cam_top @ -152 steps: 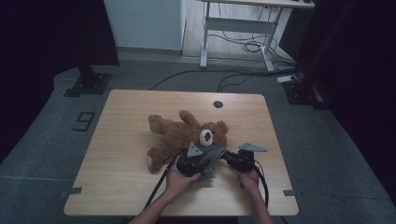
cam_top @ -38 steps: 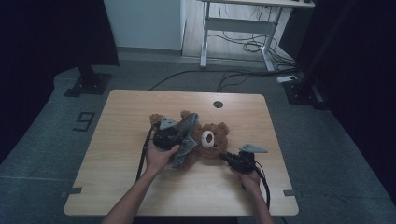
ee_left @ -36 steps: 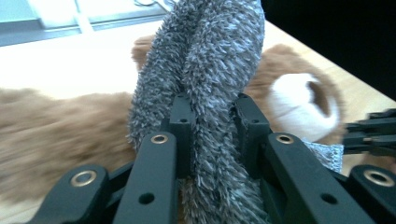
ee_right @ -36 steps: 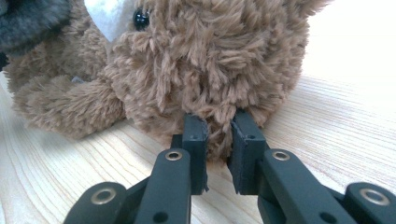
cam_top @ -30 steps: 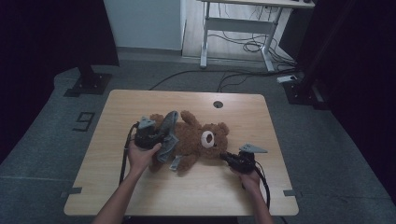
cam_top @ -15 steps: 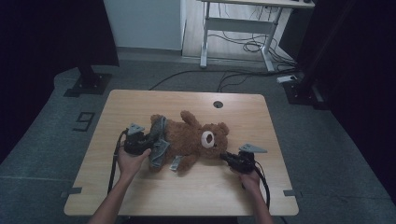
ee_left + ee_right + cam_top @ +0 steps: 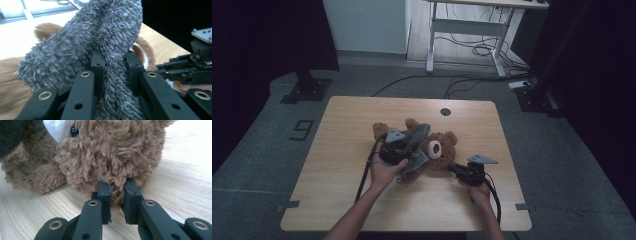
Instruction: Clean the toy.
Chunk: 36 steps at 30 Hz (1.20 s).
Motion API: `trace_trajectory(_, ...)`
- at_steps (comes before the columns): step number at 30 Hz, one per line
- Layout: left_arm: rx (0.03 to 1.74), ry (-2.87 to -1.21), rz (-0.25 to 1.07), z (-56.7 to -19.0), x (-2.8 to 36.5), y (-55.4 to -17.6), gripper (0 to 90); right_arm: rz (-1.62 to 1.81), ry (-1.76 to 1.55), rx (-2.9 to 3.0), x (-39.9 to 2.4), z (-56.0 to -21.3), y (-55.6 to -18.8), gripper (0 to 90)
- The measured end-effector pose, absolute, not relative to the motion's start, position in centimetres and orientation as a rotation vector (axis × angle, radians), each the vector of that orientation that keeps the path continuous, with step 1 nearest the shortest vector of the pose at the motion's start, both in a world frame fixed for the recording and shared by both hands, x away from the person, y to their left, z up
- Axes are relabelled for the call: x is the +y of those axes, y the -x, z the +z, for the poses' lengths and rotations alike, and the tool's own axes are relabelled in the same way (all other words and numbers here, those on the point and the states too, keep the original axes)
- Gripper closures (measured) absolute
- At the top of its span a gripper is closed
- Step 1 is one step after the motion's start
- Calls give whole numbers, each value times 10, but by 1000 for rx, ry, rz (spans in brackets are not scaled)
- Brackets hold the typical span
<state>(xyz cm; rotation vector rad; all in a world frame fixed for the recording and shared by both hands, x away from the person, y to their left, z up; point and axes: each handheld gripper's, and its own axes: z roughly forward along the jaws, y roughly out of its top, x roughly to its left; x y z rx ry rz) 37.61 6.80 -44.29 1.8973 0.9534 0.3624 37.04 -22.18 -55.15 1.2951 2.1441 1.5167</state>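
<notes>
Left gripper (image 7: 113, 72): clamped on grey fleece garment (image 7: 82, 50), above the bear's body.
Right gripper (image 7: 116, 200): pinching teddy bear (image 7: 110, 152) fur by its head.
Teddy bear: lying mid-worktop (image 7: 362, 115).

One teddy bear (image 7: 439, 152), one grey fuzzy cloth (image 7: 414, 137), one table (image 7: 342, 125), two claws.

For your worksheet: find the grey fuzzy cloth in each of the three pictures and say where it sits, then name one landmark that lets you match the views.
High view: the grey fuzzy cloth lies over the teddy bear at table centre, by the left tool.
Left gripper view: it rises mid-frame, pinched between the jaws.
Right gripper view: I cannot make it out; a dark patch sits top left.
Shared landmark: the teddy bear.
</notes>
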Motion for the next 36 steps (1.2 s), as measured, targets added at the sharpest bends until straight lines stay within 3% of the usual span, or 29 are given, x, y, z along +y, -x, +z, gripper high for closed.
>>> trace_trajectory(7,899,-1988,397,-459,26,-374,728,1514,-1294,2147,-222,-552,-370,781)
trace_trajectory(10,927,-1969,374,-463,29,-377,728,1510,-1304,2146,-222,-552,-371,781)
trace_trajectory(27,1085,-1831,452,-458,132,-376,728,1517,-1293,2149,-222,-552,-370,782)
trace_trajectory(36,1203,-1847,461,-485,174,-382,728,1520,-1298,2151,-222,-552,-370,782)
